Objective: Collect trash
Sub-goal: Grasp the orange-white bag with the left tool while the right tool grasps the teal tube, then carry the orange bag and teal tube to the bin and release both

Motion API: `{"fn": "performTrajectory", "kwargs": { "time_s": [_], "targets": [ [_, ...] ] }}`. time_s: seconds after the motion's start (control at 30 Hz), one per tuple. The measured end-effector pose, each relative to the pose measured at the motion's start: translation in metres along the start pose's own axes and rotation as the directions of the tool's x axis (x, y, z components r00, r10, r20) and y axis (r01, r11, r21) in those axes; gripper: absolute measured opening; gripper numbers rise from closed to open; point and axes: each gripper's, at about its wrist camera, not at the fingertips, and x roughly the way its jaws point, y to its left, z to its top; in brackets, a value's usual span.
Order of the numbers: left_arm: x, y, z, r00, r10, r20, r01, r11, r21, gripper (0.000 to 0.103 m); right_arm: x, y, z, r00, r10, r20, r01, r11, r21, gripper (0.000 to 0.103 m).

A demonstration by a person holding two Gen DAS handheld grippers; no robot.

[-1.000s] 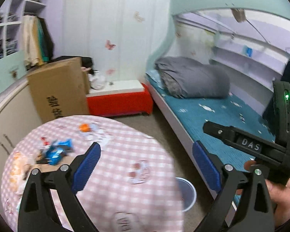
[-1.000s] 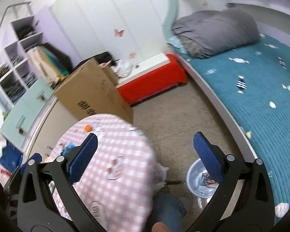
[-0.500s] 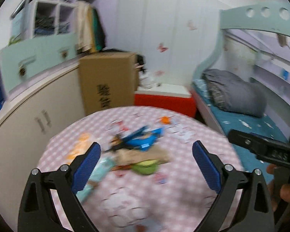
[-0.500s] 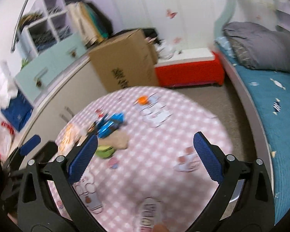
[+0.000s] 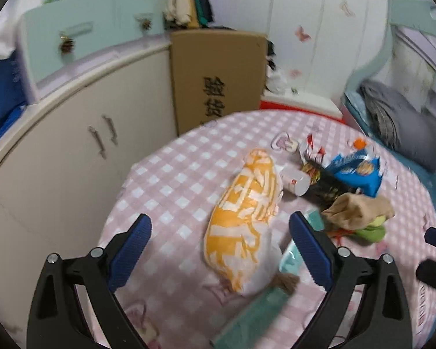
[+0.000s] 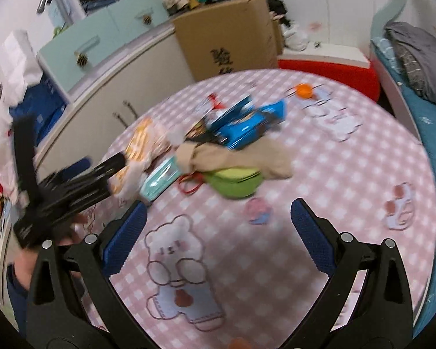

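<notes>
On the round counter (image 5: 189, 174) w/ pink checked cloth, trash lies in a loose heap toward the far-left side. Left gripper (image 5: 219, 242) hangs above it, spread wide, nothing between the blue pads (image 5: 130, 250); an orange-and-white bag (image 5: 244, 215) lies lengthwise btwn them. Just right of the bag: a small white cup (image 5: 295, 179) on its side, a dark wrapper (image 5: 325, 184), a blue snack packet (image 5: 357, 173), a tan crumpled cloth or bag (image 5: 357, 209) over sth green (image 5: 370, 231), and a teal pack (image 5: 290, 258) touching the bag's near end. Small orange item (image 5: 360, 143) sits further back, apart from the heap. Right gripper (image 6: 218, 226) also wide open, empty, over a bare patch w/ a bear print, nearer than the heap; its view is blurred but shows the same tan piece (image 6: 235, 157) on the green lump (image 6: 232, 181), blue packet (image 6: 244, 126) behind. A hand (image 6: 43, 250) holds the left tool at far left. Cardboard box (image 5: 218, 75) stands behind the counter, cabinets (image 5: 72, 151) left, bed (image 5: 404, 122) right.
</notes>
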Motion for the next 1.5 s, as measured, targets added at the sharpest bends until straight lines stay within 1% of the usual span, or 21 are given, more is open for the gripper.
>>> {"fn": "performTrajectory", "kwargs": {
  "time_s": [0.03,0.07,0.1,0.13,0.17,0.23,0.37,0.4,0.47,0.5,0.57,0.63,0.7,0.73,0.77,0.8,0.87,1.0,1.07,1.23,1.5],
  "targets": [
    [0.005,0.0,0.001,1.0,-0.012,-0.012,0.012,1.0,0.008,0.087,0.005,0.004,-0.001,1.0,0.002,-0.009,-0.002,1.0,-0.006,0.097],
    [0.013,0.001,0.001,0.999,-0.035,-0.029,0.035,0.999,0.017,0.077,0.009,0.009,-0.002,1.0,0.004,-0.018,-0.005,1.0,-0.013,0.097],
    [0.02,0.002,0.001,0.996,-0.068,-0.054,0.069,0.998,0.015,0.056,0.014,0.014,-0.003,1.0,0.007,-0.027,-0.008,1.0,-0.022,0.097],
    [0.025,0.006,0.001,0.988,-0.136,-0.077,0.136,0.991,-0.008,0.051,0.019,0.02,-0.004,0.999,0.011,-0.037,-0.013,0.999,-0.033,0.097],
    [0.026,0.008,0.001,0.983,-0.166,-0.079,0.165,0.986,-0.022,0.044,0.023,0.026,-0.005,0.999,0.016,-0.045,-0.018,0.999,-0.042,0.097],
    [0.021,0.009,-0.002,0.984,-0.165,-0.066,0.165,0.986,0.0,0.037,0.034,0.039,-0.006,0.998,0.026,-0.065,-0.03,0.997,-0.064,0.097],
    [0.007,0.023,-0.015,0.988,-0.149,-0.047,0.148,0.989,-0.031,0.036,0.052,0.065,-0.007,0.994,0.058,-0.093,-0.067,0.993,-0.095,0.096],
    [0.002,0.03,-0.019,0.989,-0.144,-0.042,0.142,0.989,-0.048,0.035,0.056,0.071,-0.006,0.992,0.089,-0.093,-0.097,0.991,-0.097,0.095],
    [-0.007,0.053,-0.028,0.994,-0.109,-0.03,0.105,0.987,-0.119,0.035,0.061,0.08,-0.004,0.993,0.074,-0.088,-0.084,0.991,-0.108,0.092],
    [-0.011,0.061,-0.031,0.994,-0.109,-0.023,0.104,0.985,-0.14,0.035,0.064,0.084,-0.004,0.995,0.055,-0.084,-0.065,0.991,-0.117,0.085],
    [-0.021,0.078,-0.037,0.997,-0.077,-0.011,0.074,0.98,-0.182,0.035,0.072,0.091,-0.001,0.995,0.052,-0.087,-0.062,0.991,-0.115,0.08],
    [-0.03,0.091,-0.044,0.998,-0.057,-0.008,0.054,0.977,-0.205,0.035,0.084,0.096,-0.001,0.995,0.011,-0.099,-0.023,0.992,-0.121,0.071],
    [-0.037,0.099,-0.049,0.999,-0.044,-0.007,0.042,0.974,-0.223,0.035,0.09,0.102,-0.002,0.996,-0.036,-0.085,0.023,0.989,-0.148,0.056],
    [-0.04,0.101,-0.052,0.999,-0.04,-0.007,0.038,0.973,-0.229,0.035,0.092,0.107,-0.005,0.994,-0.086,-0.064,0.073,0.98,-0.187,0.049],
    [-0.045,0.103,-0.054,0.999,-0.037,-0.005,0.035,0.972,-0.234,0.035,0.093,0.109,-0.006,0.993,-0.107,-0.05,0.095,0.975,-0.202,0.038],
    [-0.048,0.104,-0.056,0.999,-0.037,-0.003,0.035,0.971,-0.235,0.035,0.093,0.109,-0.007,0.993,-0.109,-0.042,0.098,0.973,-0.21,0.031],
    [-0.053,0.102,-0.056,0.999,-0.04,0.003,0.04,0.971,-0.235,0.035,0.089,0.101,-0.008,0.996,-0.062,-0.057,0.049,0.977,-0.207,0.024],
    [-0.063,0.088,-0.055,0.998,-0.057,0.022,0.06,0.972,-0.226,0.035,0.076,0.081,-0.011,0.995,0.061,-0.079,-0.073,0.986,-0.151,0.022],
    [-0.069,0.081,-0.054,0.997,-0.065,0.03,0.07,0.974,-0.217,0.035,0.062,0.074,-0.013,0.99,0.125,-0.065,-0.133,0.981,-0.14,0.022],
    [-0.088,0.056,-0.046,0.994,-0.086,0.068,0.098,0.978,-0.185,0.035,0.021,0.058,-0.005,0.978,0.21,0.006,-0.208,0.971,-0.12,0.022],
    [-0.125,0.003,-0.023,0.98,-0.137,0.147,0.154,0.981,-0.114,0.035,-0.047,0.012,0.016,0.96,0.228,0.166,-0.218,0.973,-0.071,0.022]
  ]
}}
